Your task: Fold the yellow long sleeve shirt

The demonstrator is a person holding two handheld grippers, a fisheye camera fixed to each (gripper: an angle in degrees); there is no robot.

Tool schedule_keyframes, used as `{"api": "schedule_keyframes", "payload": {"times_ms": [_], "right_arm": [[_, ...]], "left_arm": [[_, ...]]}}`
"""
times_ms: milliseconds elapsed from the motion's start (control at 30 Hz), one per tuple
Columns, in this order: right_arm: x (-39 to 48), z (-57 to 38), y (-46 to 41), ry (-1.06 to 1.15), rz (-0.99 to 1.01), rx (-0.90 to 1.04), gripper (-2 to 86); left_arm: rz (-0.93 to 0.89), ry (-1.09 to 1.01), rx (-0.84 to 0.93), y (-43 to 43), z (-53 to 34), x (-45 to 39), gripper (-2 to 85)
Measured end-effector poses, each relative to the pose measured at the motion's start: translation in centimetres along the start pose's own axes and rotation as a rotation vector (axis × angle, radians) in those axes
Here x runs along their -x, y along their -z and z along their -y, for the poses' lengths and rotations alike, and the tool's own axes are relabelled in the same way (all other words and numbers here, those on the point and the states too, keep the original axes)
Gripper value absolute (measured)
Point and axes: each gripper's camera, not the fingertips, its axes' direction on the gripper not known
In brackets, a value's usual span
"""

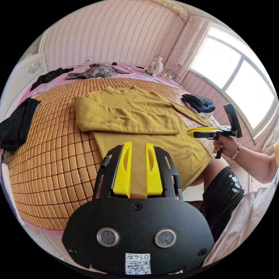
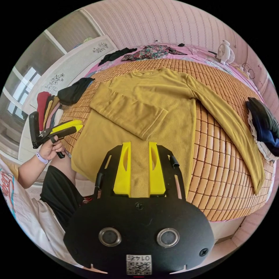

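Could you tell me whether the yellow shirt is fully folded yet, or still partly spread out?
Partly folded. The yellow shirt lies flat on the bamboo mat; one sleeve is folded across the chest, the other sleeve still stretches out.

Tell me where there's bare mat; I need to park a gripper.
Bare bamboo mat lies between the yellow shirt and the black garment. Crowded: the clothes pile beside the outstretched sleeve.
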Motion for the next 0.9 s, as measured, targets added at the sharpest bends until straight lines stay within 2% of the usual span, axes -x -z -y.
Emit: {"api": "schedule_keyframes", "payload": {"times_ms": [100,200,367,500,600,667,700,800,900], "right_arm": [[2.9,1.6,-2.1,0.106,-0.089,-0.010,6.7],[4.8,3.0,-5.5,0.252,-0.177,0.126,4.6],[5.6,4.6,-3.6,0.406,-0.160,0.187,2.4],[6.0,4.5,6.3,0.393,-0.125,-0.079,2.2],[6.1,1.1,10.5,0.366,-0.195,-0.207,2.1],[5.5,-1.2,9.5,0.360,-0.229,-0.164,2.2],[4.8,-2.6,7.8,0.352,-0.241,-0.081,2.3],[3.3,-5.2,3.6,0.338,-0.243,0.084,2.6],[2.8,-6.3,2.9,0.305,-0.246,0.075,2.8]], "left_arm": [[0.080,0.015,0.061,-2.2,0.7,0.3,7.4],[0.134,-0.004,0.141,-4.5,1.5,-0.2,7.4],[0.174,-0.052,0.142,-5.3,2.7,-1.4,7.2],[0.158,-0.037,0.128,-5.8,3.6,-1.5,7.1],[0.122,0.001,0.132,-5.7,4.6,-1.4,7.1],[0.058,0.004,0.089,-5.3,5.2,-1.2,7.0],[0.054,0.004,0.063,-5.0,5.8,-1.1,7.0],[0.124,-0.023,0.015,-4.7,7.6,-0.8,7.2],[0.188,-0.003,-0.007,-5.2,9.9,0.1,7.6]]}}
